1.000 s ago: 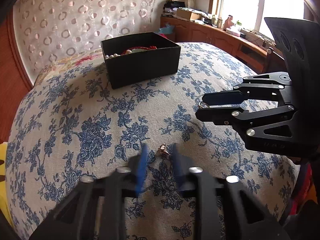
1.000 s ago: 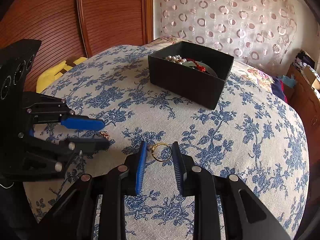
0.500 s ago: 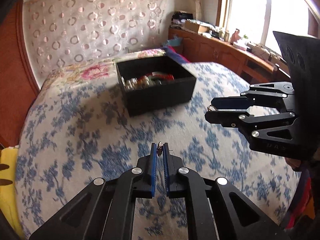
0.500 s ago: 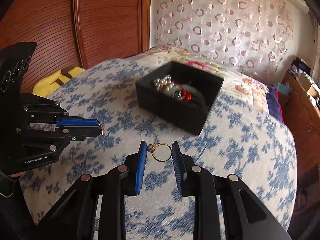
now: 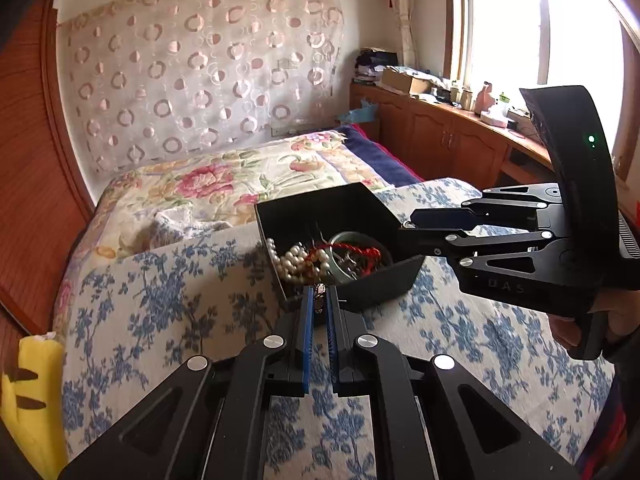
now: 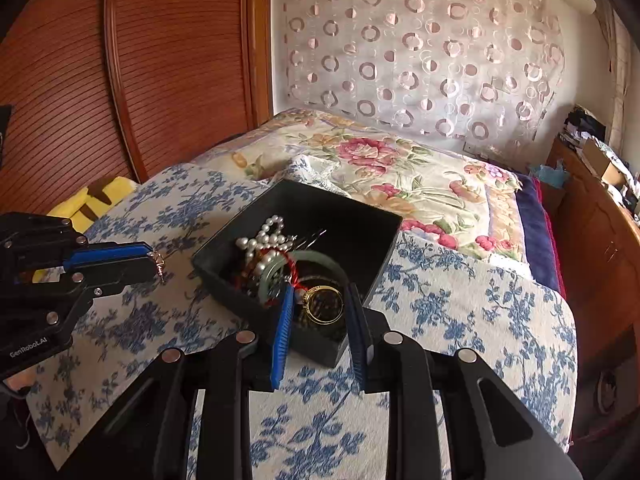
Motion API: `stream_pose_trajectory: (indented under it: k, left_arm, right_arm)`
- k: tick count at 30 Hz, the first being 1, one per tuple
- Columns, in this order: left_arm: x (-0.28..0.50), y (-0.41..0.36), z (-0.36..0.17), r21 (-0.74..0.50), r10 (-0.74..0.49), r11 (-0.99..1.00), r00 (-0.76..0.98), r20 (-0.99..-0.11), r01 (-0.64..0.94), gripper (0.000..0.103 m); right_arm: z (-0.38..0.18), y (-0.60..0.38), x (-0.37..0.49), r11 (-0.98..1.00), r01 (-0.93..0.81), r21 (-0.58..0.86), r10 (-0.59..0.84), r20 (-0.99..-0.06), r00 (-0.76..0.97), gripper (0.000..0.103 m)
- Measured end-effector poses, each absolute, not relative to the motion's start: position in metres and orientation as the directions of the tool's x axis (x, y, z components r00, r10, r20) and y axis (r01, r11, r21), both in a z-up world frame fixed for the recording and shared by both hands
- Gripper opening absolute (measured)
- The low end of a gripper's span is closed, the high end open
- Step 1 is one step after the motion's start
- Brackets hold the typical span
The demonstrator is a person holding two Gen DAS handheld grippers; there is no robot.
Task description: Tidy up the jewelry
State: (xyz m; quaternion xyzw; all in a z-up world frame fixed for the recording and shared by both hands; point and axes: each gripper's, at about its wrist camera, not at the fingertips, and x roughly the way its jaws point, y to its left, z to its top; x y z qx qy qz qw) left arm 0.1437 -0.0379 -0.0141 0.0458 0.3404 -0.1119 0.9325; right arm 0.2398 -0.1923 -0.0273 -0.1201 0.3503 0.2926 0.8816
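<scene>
A black open box [image 5: 372, 208] [image 6: 356, 216] sits on the blue-flowered bedspread and holds white pearls [image 5: 294, 262] [image 6: 264, 236], a green bangle [image 5: 352, 240] [image 6: 312, 258] and red cord. My left gripper [image 5: 319, 294] [image 6: 154, 258] is shut on a small metallic earring [image 5: 319, 300] [image 6: 159, 261], held just before the box's near wall. Over the box's near corner, my right gripper [image 6: 318, 300] [image 5: 404, 228] is shut on a gold ring [image 6: 322, 304], pinched across its width between the blue pads.
A flowered quilt [image 6: 400, 176] lies beyond the box, with a patterned curtain [image 6: 420, 52] behind it. A yellow plush item [image 5: 28, 396] lies at the bed's left edge by the wooden wall panel [image 6: 140, 72]. A wooden cabinet [image 5: 452, 140] with clutter runs under the window at right.
Both grippers rose off the bedspread and moved toward the box. The left one shut on the earring and carried it up; the right one kept the gold ring and now hangs over the box.
</scene>
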Motion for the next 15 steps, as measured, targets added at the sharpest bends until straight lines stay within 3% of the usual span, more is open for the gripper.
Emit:
stream_pose_trajectory:
  k: [6, 10, 15]
  left_arm:
    - [0.158, -0.036, -0.018, 0.014, -0.162, 0.974, 0.744, -0.648, 0.225, 0.006]
    - [0.165, -0.037, -0.021, 0.002, -0.168, 0.975, 0.743, -0.648, 0.223, 0.006]
    - [0.181, -0.041, -0.021, -0.005, -0.173, 0.975, 0.746, -0.643, 0.222, 0.006]
  right_arm:
    - [-0.032, -0.187, 0.252, 0.798, -0.603, 0.001, 0.433, -0.696, 0.572, 0.029]
    - [-0.032, -0.188, 0.257, 0.799, -0.600, 0.020, 0.444, -0.693, 0.568, 0.042]
    - [-0.028, -0.192, 0.256, 0.804, -0.595, 0.027, 0.449, -0.683, 0.576, 0.042]
